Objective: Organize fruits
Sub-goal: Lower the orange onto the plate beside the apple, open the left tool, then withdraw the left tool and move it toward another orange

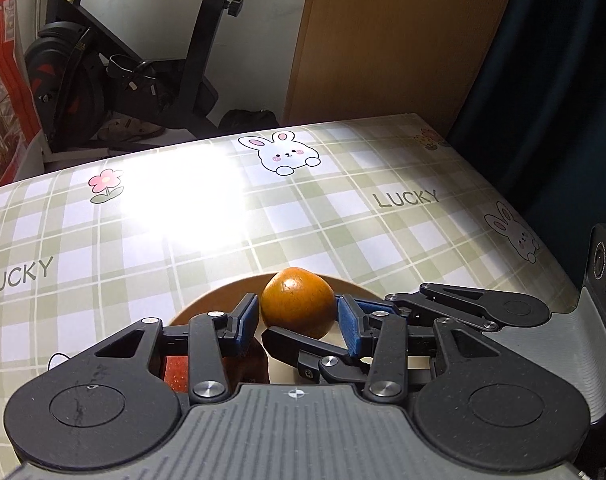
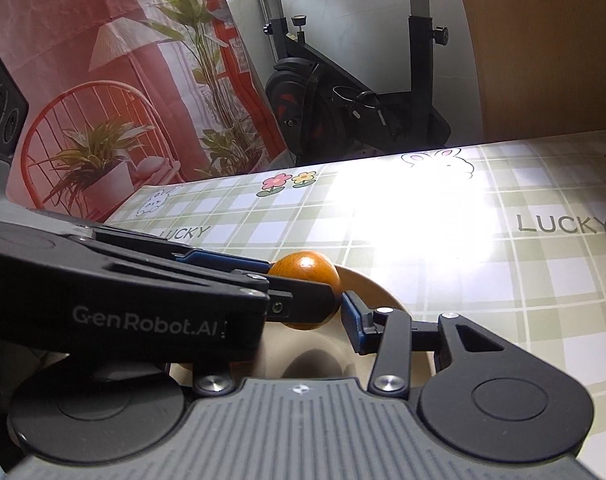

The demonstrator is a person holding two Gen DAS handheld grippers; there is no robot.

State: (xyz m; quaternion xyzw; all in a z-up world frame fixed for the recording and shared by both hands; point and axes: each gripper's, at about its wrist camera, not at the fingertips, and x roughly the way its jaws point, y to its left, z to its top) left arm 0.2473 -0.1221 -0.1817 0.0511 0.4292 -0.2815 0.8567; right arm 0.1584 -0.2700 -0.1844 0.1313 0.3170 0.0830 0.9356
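Note:
An orange (image 1: 297, 300) hangs just above a beige plate (image 1: 219, 294) on the checked table. My left gripper (image 1: 299, 314) is shut on it, a blue pad pressed to each side. A red apple (image 1: 175, 376) lies on the plate, mostly hidden under my left finger. The right gripper (image 1: 327, 316) reaches in from the right, open, with one finger in front of the orange. In the right wrist view the orange (image 2: 303, 268) sits in the left gripper (image 2: 303, 280), over the plate (image 2: 377, 292). My right gripper (image 2: 299, 320) is open; its left finger is hidden.
The tablecloth (image 1: 303, 220) carries rabbits, flowers and "LUCKY", with bright glare in the middle. Beyond the far edge stand an exercise bike (image 1: 103, 80), a wooden panel (image 1: 383, 40) and a dark curtain (image 1: 551, 80). A red plant-printed backdrop (image 2: 103, 100) hangs at the left.

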